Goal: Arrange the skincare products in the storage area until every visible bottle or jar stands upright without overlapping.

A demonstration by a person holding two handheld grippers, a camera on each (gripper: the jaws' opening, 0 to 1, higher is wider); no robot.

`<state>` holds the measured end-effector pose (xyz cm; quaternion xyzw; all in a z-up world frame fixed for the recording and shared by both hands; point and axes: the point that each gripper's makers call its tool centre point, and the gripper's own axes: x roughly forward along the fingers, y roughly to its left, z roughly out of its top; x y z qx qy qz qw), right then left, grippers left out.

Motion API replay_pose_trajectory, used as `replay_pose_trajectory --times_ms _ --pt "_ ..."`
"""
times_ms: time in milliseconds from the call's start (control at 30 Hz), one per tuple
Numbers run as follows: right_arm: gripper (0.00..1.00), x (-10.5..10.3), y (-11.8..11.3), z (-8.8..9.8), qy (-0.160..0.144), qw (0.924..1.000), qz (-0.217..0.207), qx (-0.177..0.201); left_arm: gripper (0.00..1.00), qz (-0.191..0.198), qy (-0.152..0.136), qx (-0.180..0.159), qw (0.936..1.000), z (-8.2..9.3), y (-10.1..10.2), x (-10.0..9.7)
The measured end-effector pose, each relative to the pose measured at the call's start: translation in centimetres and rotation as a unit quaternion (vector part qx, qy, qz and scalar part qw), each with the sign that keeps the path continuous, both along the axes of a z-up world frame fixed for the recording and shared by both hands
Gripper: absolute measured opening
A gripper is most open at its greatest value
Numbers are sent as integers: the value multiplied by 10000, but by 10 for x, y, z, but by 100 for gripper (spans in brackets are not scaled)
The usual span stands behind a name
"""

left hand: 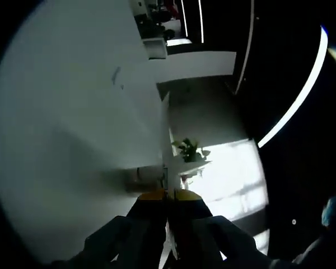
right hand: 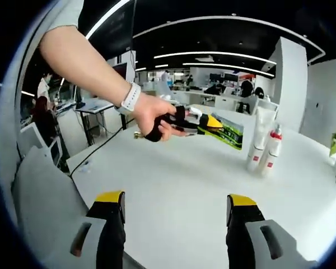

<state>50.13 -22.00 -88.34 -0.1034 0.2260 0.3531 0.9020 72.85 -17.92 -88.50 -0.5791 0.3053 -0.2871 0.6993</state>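
We look along the right gripper [right hand: 176, 210] and see its yellow-tipped jaws spread wide apart with nothing between them, hanging above the white table [right hand: 179, 179]. Further along the table the skincare bottles [right hand: 264, 143] stand upright in a tight cluster: a tall white tube at the back, two slimmer white ones in front, one with a red top. They sit close enough that we can't say if they touch. Just beside them lies a green and white box [right hand: 231, 133]. A hand [right hand: 151, 117] with a watch on its wrist comes in from the left, holding the left gripper [right hand: 204, 124] above the table, pointed toward that box. In the left gripper view, the left gripper's [left hand: 169, 196] jaws are pressed together, empty. Beyond them we see a small potted plant [left hand: 189, 150] against a white wall.
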Motion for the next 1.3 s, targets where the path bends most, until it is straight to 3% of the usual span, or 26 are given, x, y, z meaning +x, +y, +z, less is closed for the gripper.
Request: replay_pose_trajectory --times_ms 100,300,367,900,1067,1133,1300 --pt "70 0 -1 -2 47 10000 -20 -11 0 1 74 109 9999 -11 -4 3" --pt "65 1 -5 -3 57 9999 -83 -51 0 161 606 281 9976 -49 -4 13" --pt "65 1 -4 -5 109 9999 -63 -88 0 139 698 290 9970 -55 -9 15" --pt "62 1 -7 -8 154 9997 -92 -189 0 -278 615 1123 9914 -76 -26 20" --pt "62 1 -8 -9 171 9997 -94 -174 0 -177 779 1203 9895 -78 -26 24" --pt "61 1 -8 -9 169 9996 -88 -193 4 -249 836 1311 9875 -78 -26 23" --pt "58 0 -9 -10 191 9996 -98 -206 28 -443 819 1585 9830 -75 -25 22"
